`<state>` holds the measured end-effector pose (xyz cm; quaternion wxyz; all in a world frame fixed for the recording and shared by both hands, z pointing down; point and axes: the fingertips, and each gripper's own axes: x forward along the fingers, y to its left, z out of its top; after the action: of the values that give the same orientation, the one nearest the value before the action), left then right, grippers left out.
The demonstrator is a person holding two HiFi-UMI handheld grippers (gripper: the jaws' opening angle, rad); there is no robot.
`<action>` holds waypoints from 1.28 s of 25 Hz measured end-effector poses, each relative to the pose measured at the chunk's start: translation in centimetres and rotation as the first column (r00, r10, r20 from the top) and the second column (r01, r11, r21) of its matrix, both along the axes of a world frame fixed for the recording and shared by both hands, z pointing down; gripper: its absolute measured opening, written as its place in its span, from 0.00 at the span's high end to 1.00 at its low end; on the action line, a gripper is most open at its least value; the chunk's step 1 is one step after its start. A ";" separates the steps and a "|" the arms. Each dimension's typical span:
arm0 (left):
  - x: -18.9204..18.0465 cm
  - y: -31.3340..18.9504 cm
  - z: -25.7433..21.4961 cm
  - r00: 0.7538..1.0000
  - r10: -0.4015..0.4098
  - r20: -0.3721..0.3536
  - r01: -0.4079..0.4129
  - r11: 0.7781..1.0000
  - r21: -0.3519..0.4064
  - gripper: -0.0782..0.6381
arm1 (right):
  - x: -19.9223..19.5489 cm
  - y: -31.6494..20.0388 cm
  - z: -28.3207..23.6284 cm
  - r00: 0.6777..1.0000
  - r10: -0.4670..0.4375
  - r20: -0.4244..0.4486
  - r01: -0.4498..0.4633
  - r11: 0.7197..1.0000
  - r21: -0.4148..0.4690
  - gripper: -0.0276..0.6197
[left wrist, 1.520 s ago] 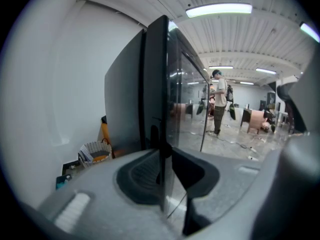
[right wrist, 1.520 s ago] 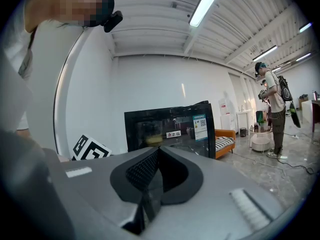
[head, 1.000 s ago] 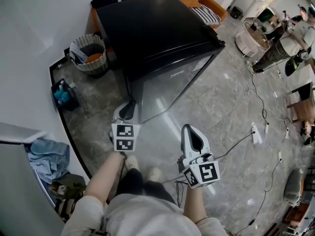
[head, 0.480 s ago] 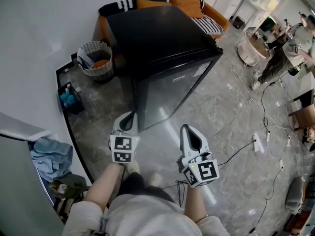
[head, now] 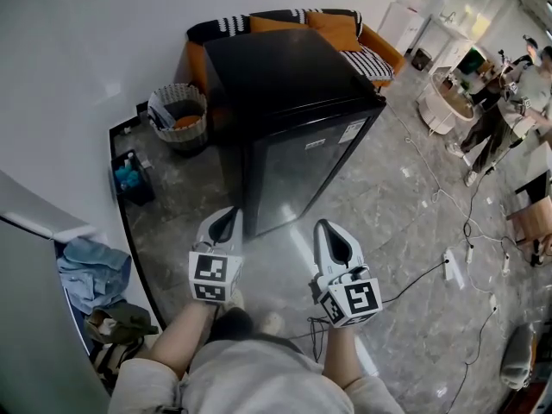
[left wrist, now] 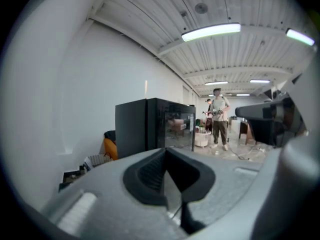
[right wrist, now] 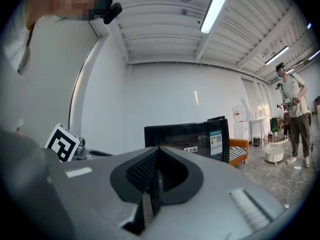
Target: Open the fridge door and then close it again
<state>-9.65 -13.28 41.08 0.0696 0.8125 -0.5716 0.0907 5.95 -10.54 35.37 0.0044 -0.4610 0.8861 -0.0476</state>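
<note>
I'm holding both grippers out ahead of me, side by side and apart. The left gripper [head: 227, 216] is pointing forward and slightly down, its jaws pressing together with nothing between them. The right gripper [head: 333, 228] is pointing forward about level, its jaws also meeting on nothing. The left cube [head: 213, 277] and right cube [head: 354, 300] are facing up toward my head. My bare left forearm [head: 177, 324] and right forearm [head: 341, 365] are reaching forward from my body.
</note>
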 end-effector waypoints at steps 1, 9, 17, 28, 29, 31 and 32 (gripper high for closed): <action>-0.1 0.5 -0.5 1.000 -0.003 -0.006 0.003 1.000 0.007 0.89 | 0.0 0.3 -0.2 1.000 -0.005 -0.002 0.005 1.000 0.004 0.97; 0.3 4.4 -3.9 0.999 -0.010 -0.045 0.013 0.997 0.077 0.89 | 0.3 2.9 -2.1 0.999 -0.032 -0.010 0.033 0.999 0.042 0.97; 0.8 7.7 -5.6 0.997 -0.022 -0.072 0.030 0.993 0.112 0.89 | 1.0 5.4 -3.1 0.999 -0.048 -0.007 0.049 0.997 0.062 0.97; 1.7 10.3 -7.2 0.996 -0.040 -0.080 0.053 0.985 0.162 0.89 | 1.7 7.3 -3.8 0.997 -0.078 0.001 0.078 0.992 0.096 0.97; 1.7 10.3 -7.3 0.996 -0.042 -0.081 0.055 0.985 0.166 0.89 | 1.7 7.4 -4.0 0.997 -0.081 0.001 0.081 0.992 0.099 0.97; 1.7 10.4 -7.6 0.995 -0.046 -0.085 0.060 0.983 0.172 0.89 | 1.6 7.5 -4.2 0.996 -0.087 0.000 0.087 0.991 0.104 0.97; 1.7 10.4 -7.7 0.995 -0.048 -0.088 0.063 0.982 0.176 0.89 | 1.6 7.5 -4.2 0.996 -0.089 -0.003 0.089 0.991 0.104 0.97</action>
<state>-7.94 -2.88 33.38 0.0231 0.8024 -0.5964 0.0032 7.55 -3.04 31.14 0.0270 -0.4202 0.9070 -0.0017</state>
